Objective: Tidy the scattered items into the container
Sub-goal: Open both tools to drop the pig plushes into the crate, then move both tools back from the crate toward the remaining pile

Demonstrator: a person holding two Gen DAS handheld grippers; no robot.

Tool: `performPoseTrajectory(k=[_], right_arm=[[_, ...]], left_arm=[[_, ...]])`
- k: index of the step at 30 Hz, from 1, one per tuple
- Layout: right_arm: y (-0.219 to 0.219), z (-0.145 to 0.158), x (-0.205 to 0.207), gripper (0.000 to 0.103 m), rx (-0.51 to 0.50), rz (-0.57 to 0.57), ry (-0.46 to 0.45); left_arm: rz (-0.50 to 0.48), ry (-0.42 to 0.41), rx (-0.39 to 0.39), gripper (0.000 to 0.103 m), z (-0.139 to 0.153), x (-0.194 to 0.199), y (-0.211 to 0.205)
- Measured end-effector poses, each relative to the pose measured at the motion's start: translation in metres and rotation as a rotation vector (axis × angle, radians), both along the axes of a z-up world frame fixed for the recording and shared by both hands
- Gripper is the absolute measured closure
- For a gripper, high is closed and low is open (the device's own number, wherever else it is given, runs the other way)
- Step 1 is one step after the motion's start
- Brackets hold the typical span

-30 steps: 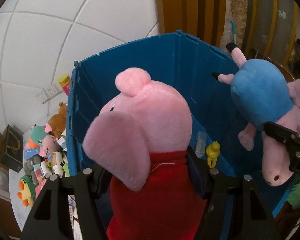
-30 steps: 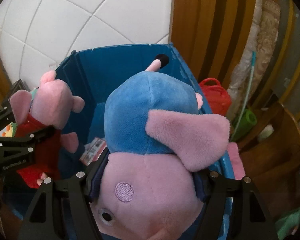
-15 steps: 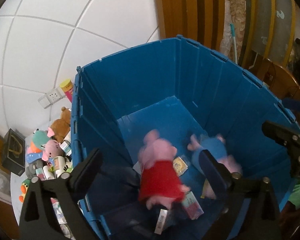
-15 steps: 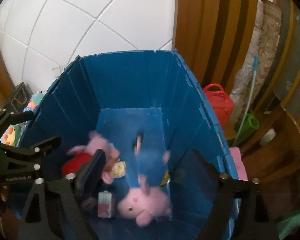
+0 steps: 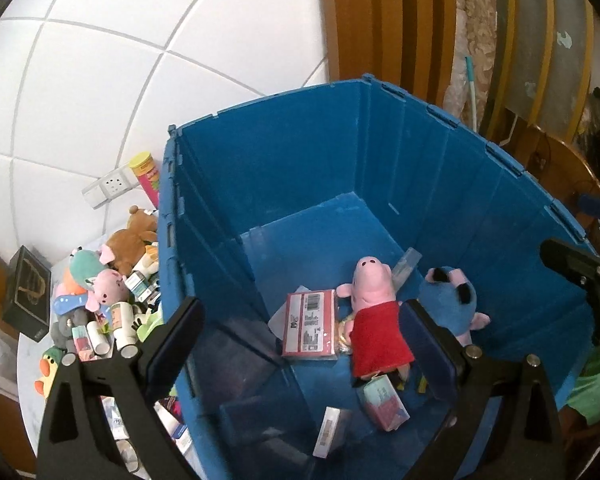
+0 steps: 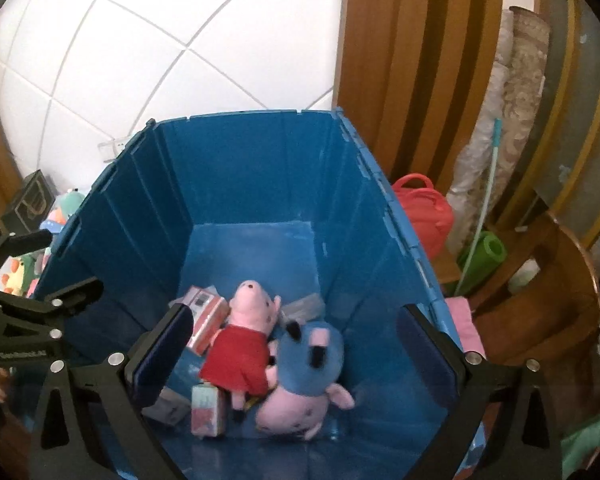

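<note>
- The pig in the red dress [image 5: 378, 330] and the pig in blue [image 6: 306, 364] lie side by side on the floor of the blue bin [image 5: 284, 168] (near its front wall).
- The left tool [image 5: 300, 344] is spread wide above them, holding nothing.
- The right tool [image 6: 296, 354] is opening, nothing between its jaws.

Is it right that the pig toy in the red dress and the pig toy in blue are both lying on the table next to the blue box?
Not quite. Both lie inside the blue box, on its bottom, not on the table. The right wrist view shows the pig toy in the red dress and the pig toy in blue side by side there.
</note>
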State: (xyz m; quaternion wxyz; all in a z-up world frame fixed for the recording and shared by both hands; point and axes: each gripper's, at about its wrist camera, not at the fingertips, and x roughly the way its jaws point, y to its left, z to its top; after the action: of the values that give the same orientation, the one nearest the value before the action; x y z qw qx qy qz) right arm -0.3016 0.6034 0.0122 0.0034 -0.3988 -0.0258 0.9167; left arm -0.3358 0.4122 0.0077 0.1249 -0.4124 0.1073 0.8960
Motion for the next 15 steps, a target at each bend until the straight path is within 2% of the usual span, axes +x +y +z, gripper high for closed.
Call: performPoseTrajectory(k=[8,15], right_arm=[[-0.018,0.006,0.012,0.000,0.016,0.035,0.036],[-0.043,0.009,0.023,0.000,-0.008,0.110,0.087]], left_arm=[[0.041,0.028,0.026,0.004,0.006,0.018,-0.028],[0.090,0.094,0.020,0.004,0.011,0.049,-0.067]])
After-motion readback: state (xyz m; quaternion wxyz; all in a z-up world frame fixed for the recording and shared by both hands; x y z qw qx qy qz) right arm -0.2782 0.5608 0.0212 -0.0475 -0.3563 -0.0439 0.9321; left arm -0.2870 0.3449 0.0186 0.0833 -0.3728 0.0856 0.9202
